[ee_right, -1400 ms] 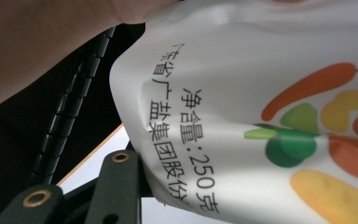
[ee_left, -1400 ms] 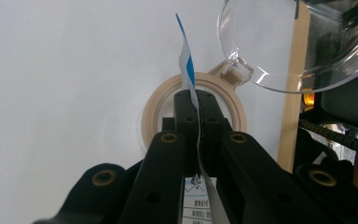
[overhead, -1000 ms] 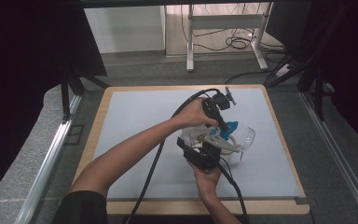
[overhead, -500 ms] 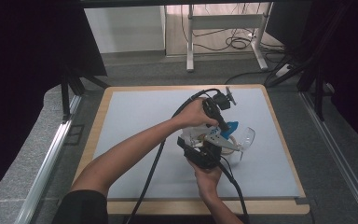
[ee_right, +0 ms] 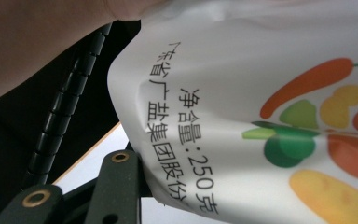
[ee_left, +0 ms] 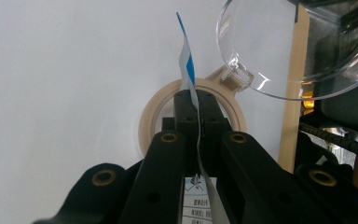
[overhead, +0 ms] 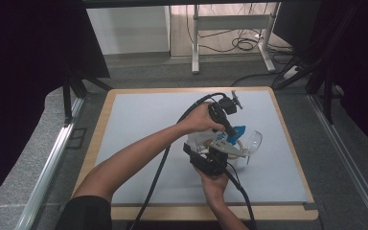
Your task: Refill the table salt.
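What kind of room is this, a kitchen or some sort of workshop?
Probably a lab or test room, not a kitchen: a padded work table ringed by dark curtains, loose cables on the floor, and a cabled handheld claw.

We see a white pouch [ee_right: 270, 93] printed with orange, green and yellow vegetables, its top edge blue; a beige ring [ee_left: 151, 112].

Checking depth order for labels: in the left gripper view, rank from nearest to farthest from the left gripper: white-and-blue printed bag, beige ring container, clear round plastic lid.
1. White-and-blue printed bag: pinched between the left gripper's jaws.
2. Beige ring container: just past the fingertips.
3. Clear round plastic lid: upper right, hinged behind the ring.
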The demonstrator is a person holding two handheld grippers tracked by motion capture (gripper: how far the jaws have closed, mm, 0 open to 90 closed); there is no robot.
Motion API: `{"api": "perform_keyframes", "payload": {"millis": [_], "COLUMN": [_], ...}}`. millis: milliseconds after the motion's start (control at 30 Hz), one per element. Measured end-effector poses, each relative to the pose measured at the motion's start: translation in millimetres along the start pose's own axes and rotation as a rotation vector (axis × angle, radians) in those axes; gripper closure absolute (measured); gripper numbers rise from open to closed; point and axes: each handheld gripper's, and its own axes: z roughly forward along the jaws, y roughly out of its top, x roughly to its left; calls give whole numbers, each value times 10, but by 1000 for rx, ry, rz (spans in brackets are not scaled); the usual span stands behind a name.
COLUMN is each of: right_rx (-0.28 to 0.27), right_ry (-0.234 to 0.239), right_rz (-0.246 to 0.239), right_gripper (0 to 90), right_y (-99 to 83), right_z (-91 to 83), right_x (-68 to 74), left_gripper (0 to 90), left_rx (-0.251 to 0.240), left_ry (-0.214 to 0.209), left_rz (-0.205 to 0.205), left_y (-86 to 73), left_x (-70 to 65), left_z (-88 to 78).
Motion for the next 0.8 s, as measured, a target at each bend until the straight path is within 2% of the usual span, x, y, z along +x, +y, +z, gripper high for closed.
{"api": "perform_keyframes", "payload": {"millis": [500, 800], "right_rx": [28, 73], "right_ry": [-17, -42], "right_rz": [-51, -94], "right_gripper": [581, 572], "right_y": [-129, -246], "right_z": [-3, 2], "right_x": [-20, -37], "left_gripper": [897, 896], "left_rx": [-40, -71], "left_ry": [-6, -13], "left_rz": [-14, -24], "left_y": [-87, -175], "left_x": [-15, -9], "left_z": [-5, -49]}}
